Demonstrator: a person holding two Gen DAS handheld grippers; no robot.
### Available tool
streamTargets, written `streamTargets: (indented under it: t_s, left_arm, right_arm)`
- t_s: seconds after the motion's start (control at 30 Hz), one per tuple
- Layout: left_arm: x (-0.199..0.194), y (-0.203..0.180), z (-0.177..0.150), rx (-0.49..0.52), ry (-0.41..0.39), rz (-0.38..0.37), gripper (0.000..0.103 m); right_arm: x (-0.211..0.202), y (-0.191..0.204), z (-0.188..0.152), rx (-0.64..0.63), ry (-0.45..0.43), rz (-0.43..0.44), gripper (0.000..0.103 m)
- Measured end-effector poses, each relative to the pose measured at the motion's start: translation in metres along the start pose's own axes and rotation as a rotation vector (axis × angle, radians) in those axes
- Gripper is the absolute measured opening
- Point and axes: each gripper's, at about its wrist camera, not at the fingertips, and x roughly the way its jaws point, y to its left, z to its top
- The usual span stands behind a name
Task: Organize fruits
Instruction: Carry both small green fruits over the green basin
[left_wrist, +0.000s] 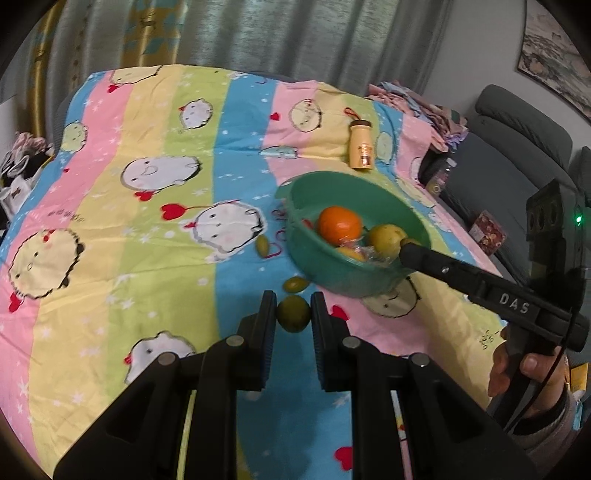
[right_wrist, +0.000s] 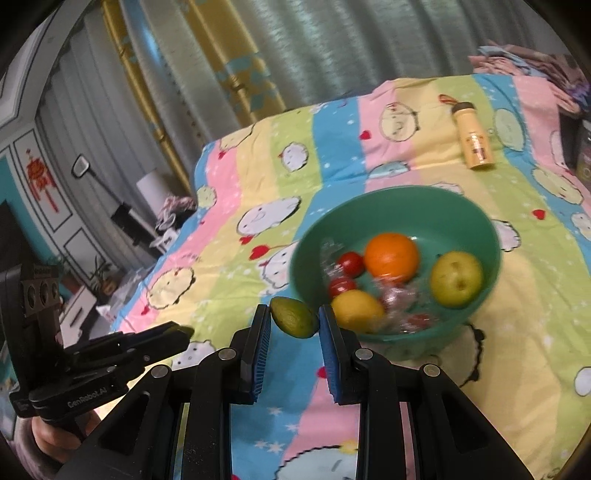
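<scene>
in the left wrist view, the left gripper (left_wrist: 293, 314) was clamped on one small green fruit (left_wrist: 293, 315), its two pads pressed against the fruit's sides above the striped cartoon bedsheet (left_wrist: 155, 229). two more green fruits lay loose on the sheet: one (left_wrist: 295, 284) just ahead of the fingers, another (left_wrist: 262, 244) further on, left of the green bowl (left_wrist: 332, 273). in the bowl showed one orange (left_wrist: 340, 226), one yellow-green pear (left_wrist: 386, 238) and some crinkled clear wrapping (the rest was hidden by the rim). the right gripper (left_wrist: 408, 246) reached in from the right over the bowl's rim; its fingertip end blocked whatever it held. one cream bottle (left_wrist: 362, 146) lay beyond the bowl.

in the right wrist view, the right gripper (right_wrist: 295, 321) was closed narrowly on one green fruit (right_wrist: 294, 317), blue pads touching both its ends, just beside the bowl's (right_wrist: 424, 206) near rim. the bowl held one orange (right_wrist: 391, 256), one pear (right_wrist: 457, 279), one lemon (right_wrist: 356, 310) and at least two small red fruits (right_wrist: 351, 264) (blurred). the left gripper (right_wrist: 184, 332) sat low at left, jaws together.
</scene>
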Motion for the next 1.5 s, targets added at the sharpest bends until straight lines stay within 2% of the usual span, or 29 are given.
streamTargets:
  t_s: [0.6, 0.83, 1.5]
  left_arm:
    - [0.052, -0.046, 0.055, 0.076, 0.005, -0.06, 0.018]
    - [0.074, -0.05, 0.07, 0.091, 0.026, -0.043, 0.018]
    - [0.119, -0.081, 0.07, 0.201, 0.084, 0.055, 0.018]
  right_arm:
    - [-0.006, -0.048, 0.026, 0.056, -0.125, -0.002, 0.029]
    - [0.005, -0.06, 0.042, 0.064, -0.138, -0.02, 0.029]
    - [0.018, -0.078, 0.031, 0.048, -0.099, -0.09, 0.029]
